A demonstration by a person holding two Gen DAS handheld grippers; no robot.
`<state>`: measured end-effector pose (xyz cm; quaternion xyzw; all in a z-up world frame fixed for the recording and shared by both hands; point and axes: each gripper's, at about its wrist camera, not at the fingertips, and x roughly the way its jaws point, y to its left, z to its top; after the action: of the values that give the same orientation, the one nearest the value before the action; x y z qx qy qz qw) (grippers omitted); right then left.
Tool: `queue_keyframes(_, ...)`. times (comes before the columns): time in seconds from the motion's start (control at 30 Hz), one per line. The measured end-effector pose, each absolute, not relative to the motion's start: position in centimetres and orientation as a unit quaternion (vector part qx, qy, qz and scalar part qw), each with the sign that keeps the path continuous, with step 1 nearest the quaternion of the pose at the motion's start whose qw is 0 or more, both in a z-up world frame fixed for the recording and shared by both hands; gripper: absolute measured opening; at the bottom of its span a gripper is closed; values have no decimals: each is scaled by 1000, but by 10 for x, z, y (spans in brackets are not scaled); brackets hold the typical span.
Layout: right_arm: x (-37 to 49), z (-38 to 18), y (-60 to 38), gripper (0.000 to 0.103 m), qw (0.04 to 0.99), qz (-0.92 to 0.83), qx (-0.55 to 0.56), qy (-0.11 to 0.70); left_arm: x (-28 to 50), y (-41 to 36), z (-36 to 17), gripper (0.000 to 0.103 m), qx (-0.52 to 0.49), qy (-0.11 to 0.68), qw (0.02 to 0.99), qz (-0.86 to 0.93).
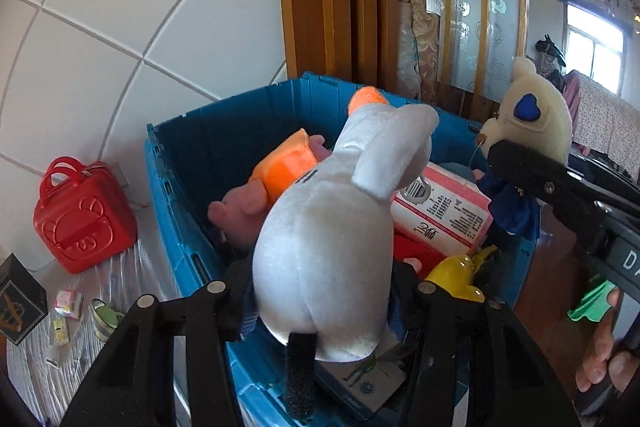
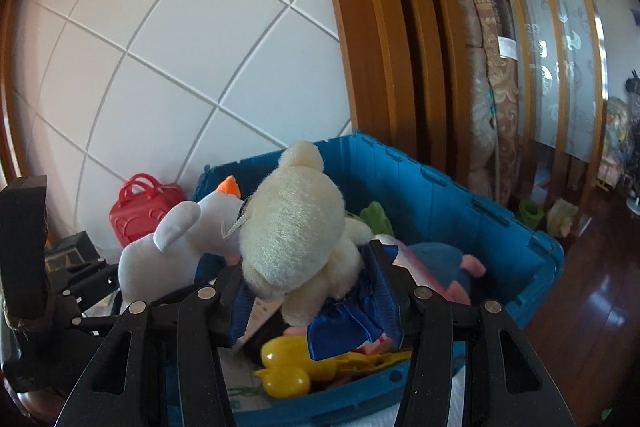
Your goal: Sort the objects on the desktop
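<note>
The left gripper [image 1: 320,291] is clamping the rump of a white plush goose [image 1: 332,227], and the right gripper [image 2: 308,291] is pinching a cream plush bear [image 2: 296,231] by its blue dress; both toys are hanging over the open blue crate [image 1: 188,163]. The step in hand appears to be depositing. The next move is likely calling for lowering each toy clear of the rim, then spreading the jaws. In the left wrist view the crate is holding a pink plush at 9 o'clock of the goose, a pink-and-white carton [image 1: 440,211] at 3 o'clock, and a yellow plastic toy [image 1: 456,275] at 4 o'clock. A red toy case [image 1: 80,219] is sitting outside the crate, at its 9 o'clock.
</note>
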<state>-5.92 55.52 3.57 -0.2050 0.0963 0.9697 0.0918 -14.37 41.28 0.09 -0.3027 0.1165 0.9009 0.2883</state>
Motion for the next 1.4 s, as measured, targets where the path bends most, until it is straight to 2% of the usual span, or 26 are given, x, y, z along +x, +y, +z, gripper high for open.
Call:
queue_keyframes(0.1, -63, 25, 565, 52, 88, 967, -216, 100, -141, 417, -1, 59, -308, 124, 286, 899)
queue_keyframes(0.13, -65, 22, 568, 52, 92, 966, -220, 98, -140, 417, -1, 69, -306, 129, 280, 901)
queue_keyframes(0.17, -66, 18, 569, 55, 97, 965, -225, 95, -138, 416, 0, 78, -302, 132, 275, 903)
queue_keyframes(0.23, -69, 12, 570, 63, 112, 961, -237, 91, -135, 412, 1, 82, -293, 132, 272, 907)
queue_keyframes(0.3, -72, 7, 574, 86, 119, 958, -242, 96, -135, 409, 1, 82, -293, 132, 270, 908)
queue_keyframes(0.37, -73, 4, 578, 103, 123, 956, -246, 102, -134, 405, 0, 82, -293, 131, 265, 909)
queue_keyframes(0.63, -66, 14, 566, 103, 117, 958, -238, 108, -135, 371, -1, 82, -294, 111, 249, 916)
queue_keyframes(0.93, -70, 41, 506, 103, 72, 972, -206, 88, -144, 304, -2, 82, -296, 84, 214, 927)
queue_keyframes(1.17, -86, 61, 427, 103, 1, 982, -179, 57, -155, 227, -8, 82, -301, 65, 167, 937)
queue_keyframes(1.4, -136, 53, 336, 103, -77, 975, -207, 32, -173, 123, -26, 82, -324, 31, 101, 940)
